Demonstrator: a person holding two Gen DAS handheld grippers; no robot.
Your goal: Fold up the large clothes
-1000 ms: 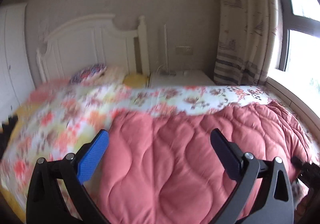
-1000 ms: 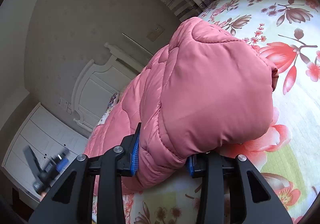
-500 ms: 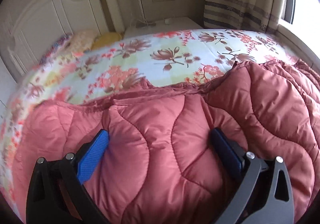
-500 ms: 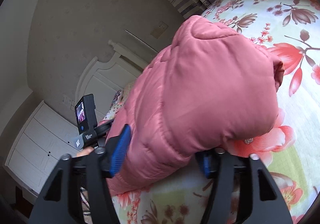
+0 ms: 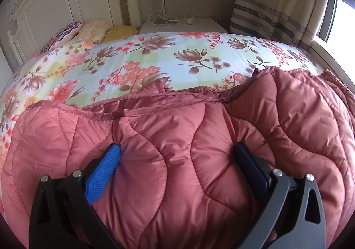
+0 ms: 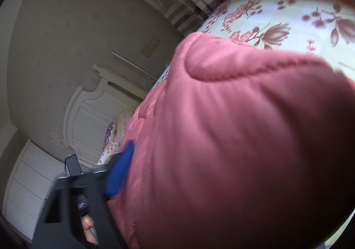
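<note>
Now pressed down onto the pink quilted coat (image 5: 177,160), where a second ago hovering above it: left gripper (image 5: 177,166), fingers spread wide, blue pads sunk into the padding either side of a quilted panel, clamping nothing. On the other side, right gripper (image 6: 119,173) opened from its earlier clamp on the coat's bulky end; only one blue finger (image 6: 121,171) visible, blurred, the other hidden behind the padded mass, so present grip impossible to tell. Probably a fold just laid and being pinned flat, with the held end released or about to be.

Coat spread across the near part of the bed (image 5: 155,58), its top hem (image 5: 133,102) running across the floral sheet, lumpy at the right. Plenty of bare sheet beyond the hem toward the pillows (image 5: 88,31) and headboard (image 5: 66,0); nightstand (image 5: 184,24) and curtain (image 5: 277,4) well clear. Left edge of the coat close to the bed's side.
</note>
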